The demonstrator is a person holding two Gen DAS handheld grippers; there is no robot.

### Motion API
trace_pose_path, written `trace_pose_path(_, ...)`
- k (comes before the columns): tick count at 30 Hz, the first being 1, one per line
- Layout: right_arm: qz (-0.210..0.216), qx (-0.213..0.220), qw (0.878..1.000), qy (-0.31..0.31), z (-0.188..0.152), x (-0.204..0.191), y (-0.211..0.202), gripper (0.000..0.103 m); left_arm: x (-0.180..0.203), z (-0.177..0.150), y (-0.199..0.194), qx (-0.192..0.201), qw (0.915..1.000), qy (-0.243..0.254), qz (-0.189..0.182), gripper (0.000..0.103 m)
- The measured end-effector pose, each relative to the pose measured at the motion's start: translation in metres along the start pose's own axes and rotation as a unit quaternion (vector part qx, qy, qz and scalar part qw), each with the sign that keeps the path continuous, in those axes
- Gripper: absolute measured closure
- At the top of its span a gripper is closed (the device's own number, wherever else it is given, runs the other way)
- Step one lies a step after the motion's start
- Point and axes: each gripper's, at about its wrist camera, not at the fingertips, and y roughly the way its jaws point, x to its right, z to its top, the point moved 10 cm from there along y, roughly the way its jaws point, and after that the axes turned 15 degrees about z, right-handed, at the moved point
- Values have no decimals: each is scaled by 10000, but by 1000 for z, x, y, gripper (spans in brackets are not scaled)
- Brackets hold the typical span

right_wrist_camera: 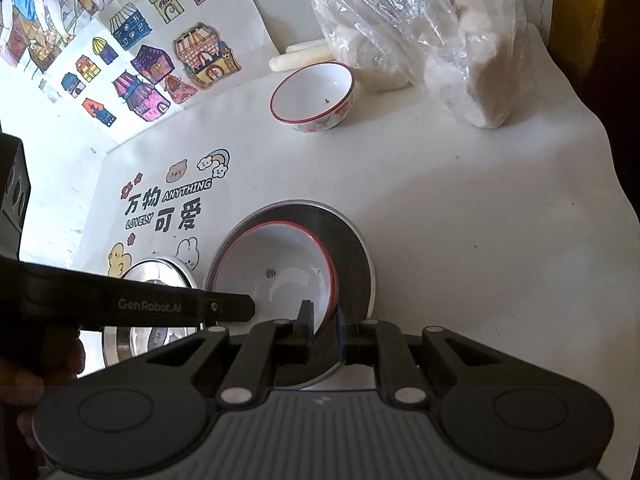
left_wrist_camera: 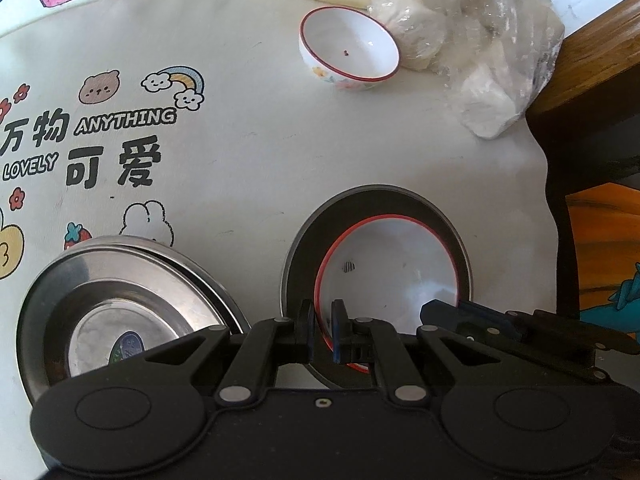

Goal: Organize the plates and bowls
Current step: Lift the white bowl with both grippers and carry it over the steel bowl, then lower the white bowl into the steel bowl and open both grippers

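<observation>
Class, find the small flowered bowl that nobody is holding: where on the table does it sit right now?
The small flowered bowl stands at the far side of the table, in both views, right beside the plastic bag and beyond the steel plate.

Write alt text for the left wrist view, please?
The left gripper pinches the rim of a red-rimmed white bowl sitting in a steel plate, with the right gripper at its other side. More steel plates lie left; a small flowered bowl sits beyond.
</observation>
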Motion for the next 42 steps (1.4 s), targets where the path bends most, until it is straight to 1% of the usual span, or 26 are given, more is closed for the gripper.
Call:
trace_pose_path(15,25,-116,9999,11,2,3,8,90,0,5,7,-26,9999,-93,87,94)
trace_pose_path(28,113,-116,9999,20,4,4,7,89,-7,3,0,14,9997,-220,54,94)
trace_pose_path(33,146,-56,9999,-47,5,2,1,88,-9,5,-10,110,9997,-219,40,94)
trace_pose_path(37,142,45,9998,-131,8,1,-8,87,-7,10,-21,262,9994,-205,19,92)
trace_pose_path(40,138,166,9996,-169,12,1,-16,83,-6,15,-29,409,9989,-229,32,89)
trace_pose_path(42,130,275,9994,-190,16,2,-23,80,-7,21,-33,529,9983,-249,80,83)
